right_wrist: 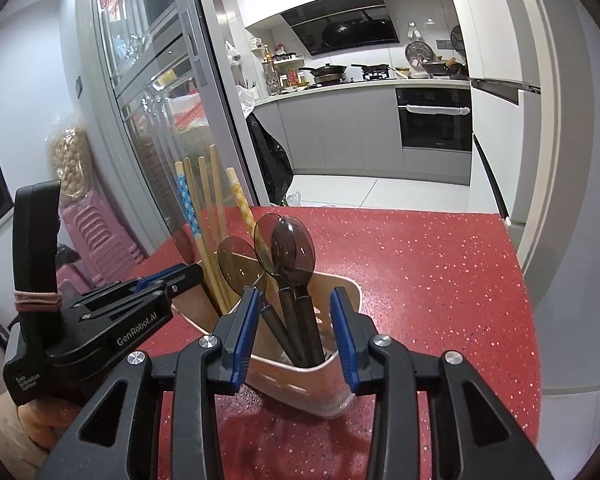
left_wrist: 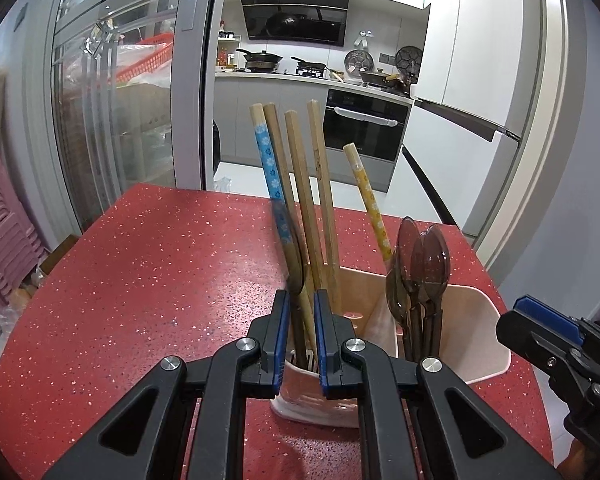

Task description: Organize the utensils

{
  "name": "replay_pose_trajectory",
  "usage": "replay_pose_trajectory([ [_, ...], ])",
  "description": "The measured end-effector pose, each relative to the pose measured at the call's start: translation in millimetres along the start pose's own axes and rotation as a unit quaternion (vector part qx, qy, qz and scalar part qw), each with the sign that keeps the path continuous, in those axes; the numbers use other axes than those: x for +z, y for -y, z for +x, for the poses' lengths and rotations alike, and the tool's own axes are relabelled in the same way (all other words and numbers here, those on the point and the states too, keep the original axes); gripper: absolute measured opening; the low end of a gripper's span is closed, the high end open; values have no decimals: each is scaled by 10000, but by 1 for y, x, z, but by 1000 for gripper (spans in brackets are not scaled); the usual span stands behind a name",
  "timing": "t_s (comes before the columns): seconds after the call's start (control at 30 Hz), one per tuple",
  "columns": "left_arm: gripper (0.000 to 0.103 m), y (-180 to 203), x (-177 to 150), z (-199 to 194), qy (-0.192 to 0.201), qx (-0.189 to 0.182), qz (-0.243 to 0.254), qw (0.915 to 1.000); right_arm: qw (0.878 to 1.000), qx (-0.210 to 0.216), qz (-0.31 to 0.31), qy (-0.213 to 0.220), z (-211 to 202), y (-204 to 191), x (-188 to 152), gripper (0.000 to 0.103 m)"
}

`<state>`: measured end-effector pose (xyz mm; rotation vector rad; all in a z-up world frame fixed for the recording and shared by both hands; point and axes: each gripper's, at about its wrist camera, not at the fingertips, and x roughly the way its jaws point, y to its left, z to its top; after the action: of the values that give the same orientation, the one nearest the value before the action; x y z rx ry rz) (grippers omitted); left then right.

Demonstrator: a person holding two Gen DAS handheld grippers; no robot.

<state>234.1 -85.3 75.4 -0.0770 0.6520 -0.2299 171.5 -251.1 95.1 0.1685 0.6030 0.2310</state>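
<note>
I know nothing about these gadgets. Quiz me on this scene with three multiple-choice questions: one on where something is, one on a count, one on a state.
1. Where are the chopsticks?
A. Flat on the table
B. Standing in the pink holder
C. On the stove

2. How many chopsticks show?
A. Two
B. Five
C. Nine

3. How does the right gripper stand?
A. Open, gripping nothing
B. Clamped on a chopstick
C. Clamped on a pan

Answers:
1. B: they rise upright out of the holder.
2. B: one has a blue pattern, three are plain and one has a yellow pattern.
3. A: its blue pads sit wide apart on either side of the spoons, clear of them.
</note>
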Motion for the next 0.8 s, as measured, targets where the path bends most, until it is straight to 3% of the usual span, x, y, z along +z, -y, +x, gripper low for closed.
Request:
replay_pose_trajectory([
  [0.8, 38, -18, -6, -25, 83, 107, -14, 9999, 9992, -153, 275, -237, -15, 3, -17, 43],
])
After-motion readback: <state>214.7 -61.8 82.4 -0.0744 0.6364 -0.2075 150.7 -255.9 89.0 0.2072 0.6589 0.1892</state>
